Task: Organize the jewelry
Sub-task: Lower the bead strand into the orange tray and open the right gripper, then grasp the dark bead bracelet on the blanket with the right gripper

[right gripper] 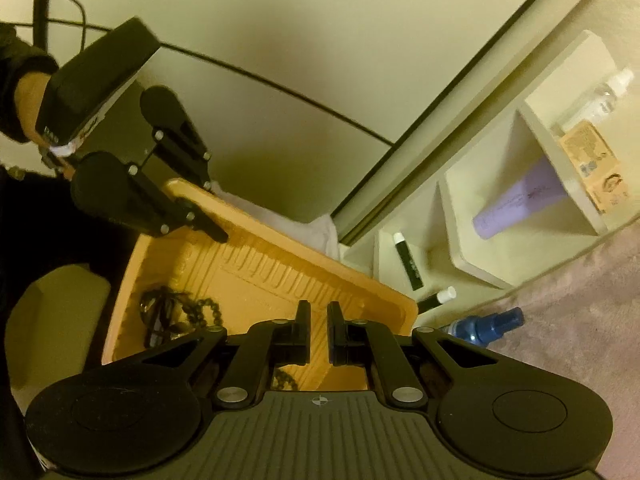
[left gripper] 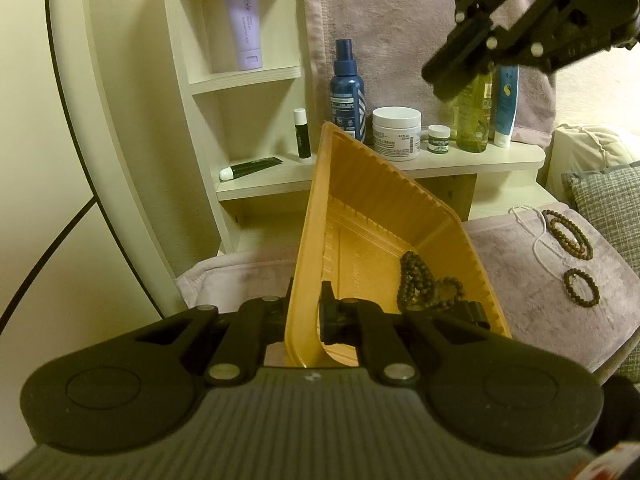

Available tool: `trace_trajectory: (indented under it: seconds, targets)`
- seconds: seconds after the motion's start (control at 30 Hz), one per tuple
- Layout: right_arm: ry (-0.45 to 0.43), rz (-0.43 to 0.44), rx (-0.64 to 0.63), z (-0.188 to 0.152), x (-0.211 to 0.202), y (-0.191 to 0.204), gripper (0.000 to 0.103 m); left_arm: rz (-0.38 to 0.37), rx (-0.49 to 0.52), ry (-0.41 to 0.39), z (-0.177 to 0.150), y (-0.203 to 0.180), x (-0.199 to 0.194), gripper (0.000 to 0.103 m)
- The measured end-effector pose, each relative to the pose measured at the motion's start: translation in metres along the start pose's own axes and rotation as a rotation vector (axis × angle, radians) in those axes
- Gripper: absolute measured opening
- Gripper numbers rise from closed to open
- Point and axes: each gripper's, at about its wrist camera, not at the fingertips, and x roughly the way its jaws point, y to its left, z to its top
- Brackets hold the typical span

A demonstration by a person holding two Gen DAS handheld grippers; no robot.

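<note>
Jewelry first: a heap of dark bead bracelets [left gripper: 430, 286] sits in the low corner of the yellow tray [left gripper: 372, 216], which is tipped up steeply on its side. Left gripper [left gripper: 306, 314] has its fingers clamped tight on the tray's near rim, one finger inside the wall, one outside, holding it tilted above the towel [left gripper: 512, 280]. In the right wrist view the same beads [right gripper: 172, 312] lie against the tray's lower wall, and the left gripper [right gripper: 212, 216] shows pinching the far rim.

Right gripper [right gripper: 319, 334] hangs over the tray with its fingers drawn nearly together and nothing between them; from the left wrist view it [left gripper: 436, 80] hovers high, in front of the toiletry bottles.

Out on the towel, towards its right edge, more pieces wait: a long brown bead strand [left gripper: 568, 234] looped beside a white cord necklace [left gripper: 536, 236], and a single brown bracelet [left gripper: 582, 287] lying just nearer. Behind, the shelf [left gripper: 440, 160] carries a blue spray bottle [left gripper: 347, 88] and a white cream jar [left gripper: 397, 133].
</note>
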Motion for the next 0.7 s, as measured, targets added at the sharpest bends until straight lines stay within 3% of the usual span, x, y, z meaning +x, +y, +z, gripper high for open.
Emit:
trace_trajectory:
  seconds: [0.13,0.33,0.5,0.7]
  targets:
    - [-0.125,-0.061,0.131,-0.004,-0.028,-0.009,0.006,0.0,0.001,0.0,0.0,0.0,0.0,0.007]
    - [-0.377,-0.245,0.499,-0.052,-0.087,-0.001,0.006,0.0,-0.001,-0.002,0.0,-0.001,0.0,0.007]
    - [-0.403,-0.435,0.749,-0.114,-0.113,0.035,0.006,-0.002,-0.006,-0.003,-0.001,-0.001,-0.001,0.007]
    - [-0.341,-0.607,1.062,-0.194,-0.125,0.094,0.006,-0.002,-0.009,-0.004,-0.001,0.0,-0.001,0.007]
